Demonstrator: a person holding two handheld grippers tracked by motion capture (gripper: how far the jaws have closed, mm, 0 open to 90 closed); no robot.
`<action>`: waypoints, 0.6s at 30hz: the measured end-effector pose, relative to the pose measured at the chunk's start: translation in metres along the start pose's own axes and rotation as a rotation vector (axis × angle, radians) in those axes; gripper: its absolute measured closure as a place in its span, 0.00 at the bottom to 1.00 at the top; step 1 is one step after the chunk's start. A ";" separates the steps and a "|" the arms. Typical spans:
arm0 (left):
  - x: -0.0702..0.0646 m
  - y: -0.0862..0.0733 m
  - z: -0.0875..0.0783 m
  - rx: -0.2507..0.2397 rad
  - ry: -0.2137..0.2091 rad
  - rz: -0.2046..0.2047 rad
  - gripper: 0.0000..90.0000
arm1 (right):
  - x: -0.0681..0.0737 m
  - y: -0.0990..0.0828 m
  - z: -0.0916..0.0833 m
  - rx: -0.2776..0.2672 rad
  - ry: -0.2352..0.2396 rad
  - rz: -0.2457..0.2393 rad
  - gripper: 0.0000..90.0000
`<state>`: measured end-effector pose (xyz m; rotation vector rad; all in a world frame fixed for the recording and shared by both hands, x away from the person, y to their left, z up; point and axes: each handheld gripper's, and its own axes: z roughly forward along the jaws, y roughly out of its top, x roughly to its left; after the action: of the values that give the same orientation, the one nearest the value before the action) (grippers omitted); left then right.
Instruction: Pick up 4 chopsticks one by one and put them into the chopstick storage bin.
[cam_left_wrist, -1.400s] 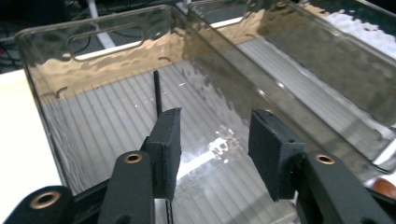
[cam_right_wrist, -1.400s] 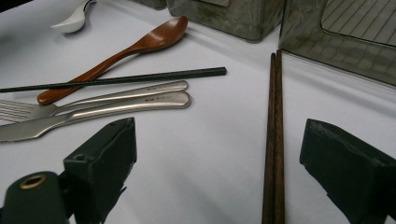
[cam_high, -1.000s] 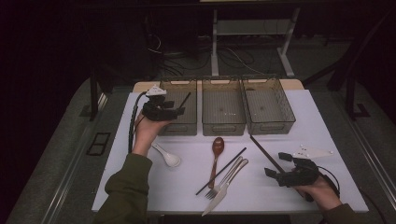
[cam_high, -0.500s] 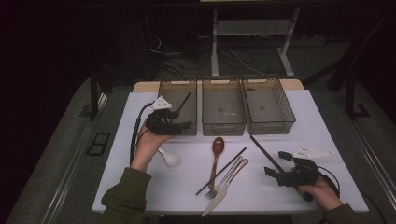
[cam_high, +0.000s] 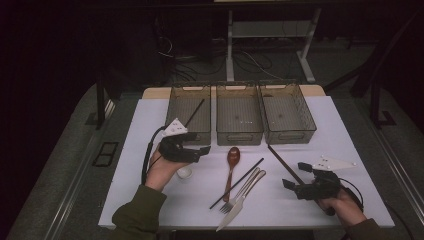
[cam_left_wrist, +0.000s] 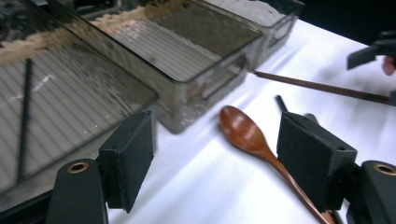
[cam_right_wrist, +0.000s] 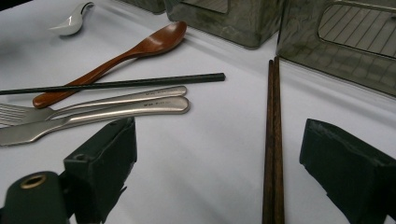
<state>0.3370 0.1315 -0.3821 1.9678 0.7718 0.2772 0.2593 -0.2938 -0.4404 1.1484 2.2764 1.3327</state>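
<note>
Cutlery sorting on a white worktop (cam_high: 150, 130): three clear bins (cam_high: 239, 112) in a row at the far edge, left bin (cam_high: 190, 112) already holding one black chopstick (cam_high: 195, 111). Loose items lie in front of the bins: wooden spoon (cam_high: 232, 165), fork (cam_high: 242, 187), knife (cam_high: 241, 201), second black chopstick (cam_high: 236, 183), brown chopstick pair (cam_high: 285, 164), white ceramic spoon (cam_high: 184, 172) just under the left hand. Left tongs (cam_high: 202, 151) hover just in front of the left bin, jaws apart and empty, having just been opening; in the left gripper view the wooden spoon (cam_left_wrist: 254, 140) lies between and just ahead of the jaws, bowl toward the bins, handle running back toward the person. Left hand is the nearer one to it, so the likely next grab is that spoon, across its handle. Right tongs (cam_high: 296, 176) rest near the front right, jaws apart, nothing held; the brown chopstick pair (cam_right_wrist: 272, 140) runs lengthwise between them in the right gripper view.
</note>
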 end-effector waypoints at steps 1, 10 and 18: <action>-0.002 -0.002 0.000 0.001 -0.005 0.004 0.28 | 0.000 0.000 0.000 -0.002 0.000 0.001 0.12; -0.020 -0.017 0.001 -0.005 -0.034 0.015 0.27 | 0.000 0.000 0.000 -0.001 -0.001 0.003 0.12; -0.037 -0.032 0.006 0.016 -0.055 0.026 0.30 | 0.000 -0.001 0.000 0.004 -0.006 0.004 0.12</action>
<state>0.2989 0.1149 -0.4084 1.9936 0.7162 0.2320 0.2589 -0.2940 -0.4410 1.1567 2.2746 1.3256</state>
